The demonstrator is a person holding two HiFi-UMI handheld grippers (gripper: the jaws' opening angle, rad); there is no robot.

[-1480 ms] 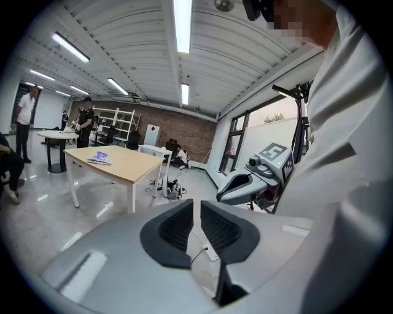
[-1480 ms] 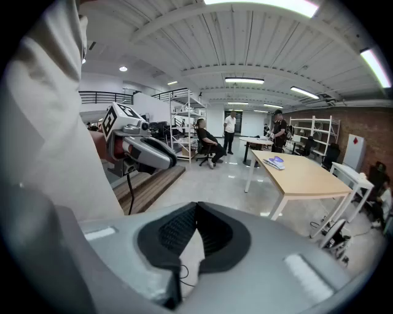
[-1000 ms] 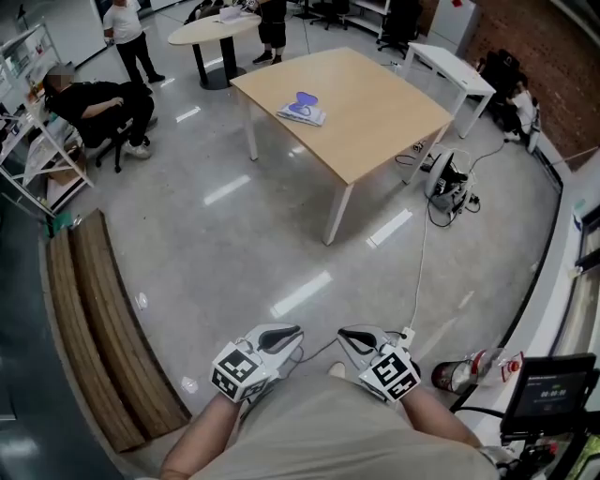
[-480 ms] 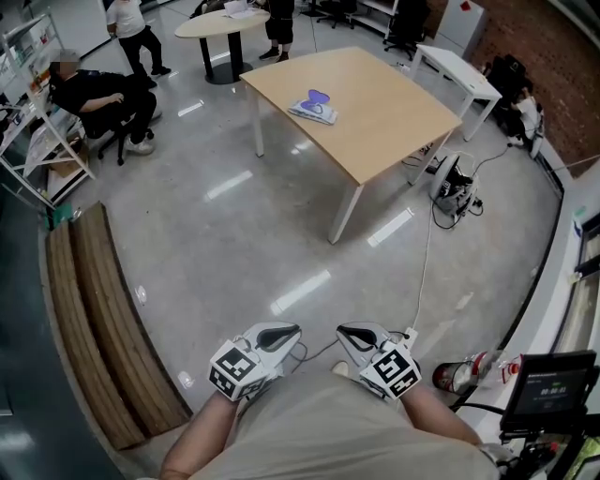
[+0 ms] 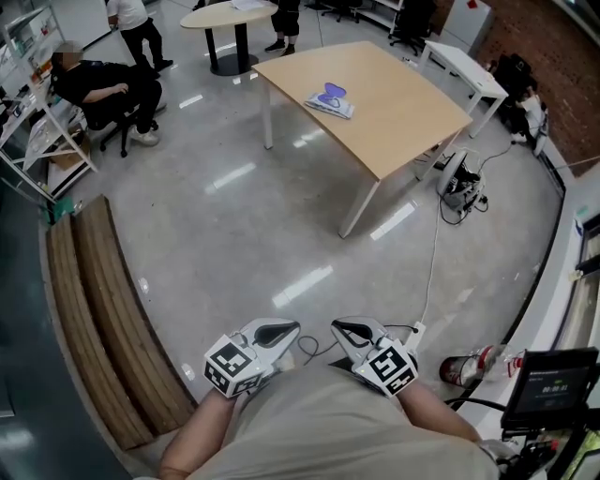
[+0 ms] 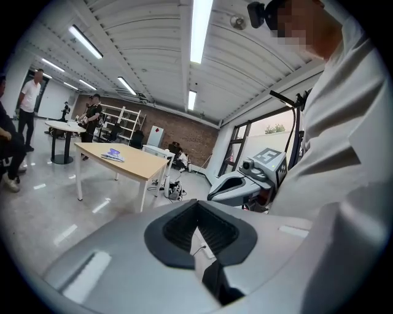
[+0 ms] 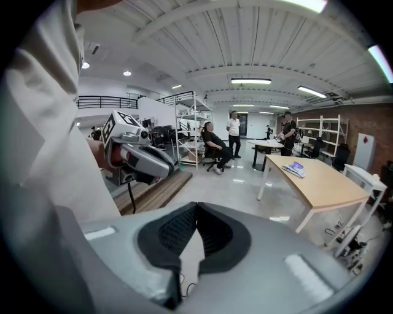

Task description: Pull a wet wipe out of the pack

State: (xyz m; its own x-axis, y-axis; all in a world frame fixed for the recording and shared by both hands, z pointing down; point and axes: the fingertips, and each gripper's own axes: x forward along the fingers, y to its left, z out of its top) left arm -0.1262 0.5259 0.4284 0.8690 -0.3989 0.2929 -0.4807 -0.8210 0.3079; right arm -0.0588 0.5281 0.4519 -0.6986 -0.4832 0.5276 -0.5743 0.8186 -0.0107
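The left gripper (image 5: 292, 327) and the right gripper (image 5: 337, 326) both have their jaws together, holding nothing, well apart from the wipe pack (image 5: 330, 98) on the wooden table (image 5: 403, 108).

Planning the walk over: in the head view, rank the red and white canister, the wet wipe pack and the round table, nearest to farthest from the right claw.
1. Red and white canister: on the floor, just right of the right claw.
2. Wet wipe pack: on the wooden table, well ahead.
3. Round table: farthest, back left.
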